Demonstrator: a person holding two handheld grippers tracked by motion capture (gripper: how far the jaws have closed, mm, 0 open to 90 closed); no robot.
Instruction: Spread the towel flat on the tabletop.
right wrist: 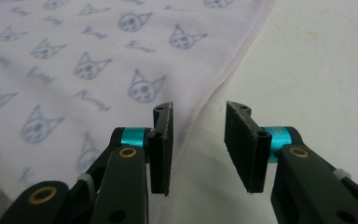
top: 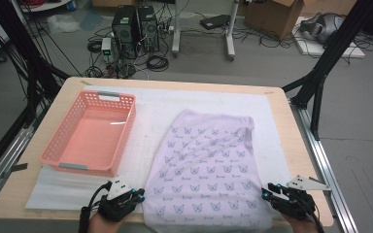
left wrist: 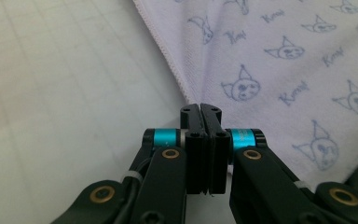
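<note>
Left hand-held gripper [top: 137,193] parked at the near-left edge of the printed towel [top: 209,165], jaws pressed fully together with nothing visibly pinched between them; in the left gripper view the closed tips sit just in front of the towel's hem [left wrist: 168,65], seemingly on the mat rather than on cloth. Right hand-held gripper [top: 266,192] mirrored at the near-right edge, jaws partly apart and holding nothing, the stitched hem [right wrist: 223,70] running up between the two pads [right wrist: 162,144] in the right gripper view. Lined up that way, probably, to close on the edge and lift a corner.

Towel spread flat on the white mat [top: 145,126] covering the surface [top: 291,145], near end hanging slightly over the front edge, far end toward the middle. Laid out smooth, likely to make folding easy. Pink basket [top: 63,145] standing empty to the left of the towel, near but apart, presumably waiting to receive the folded cloth. One gripper on each near corner suggests a two-handed fold away from the person, not yet begun.
</note>
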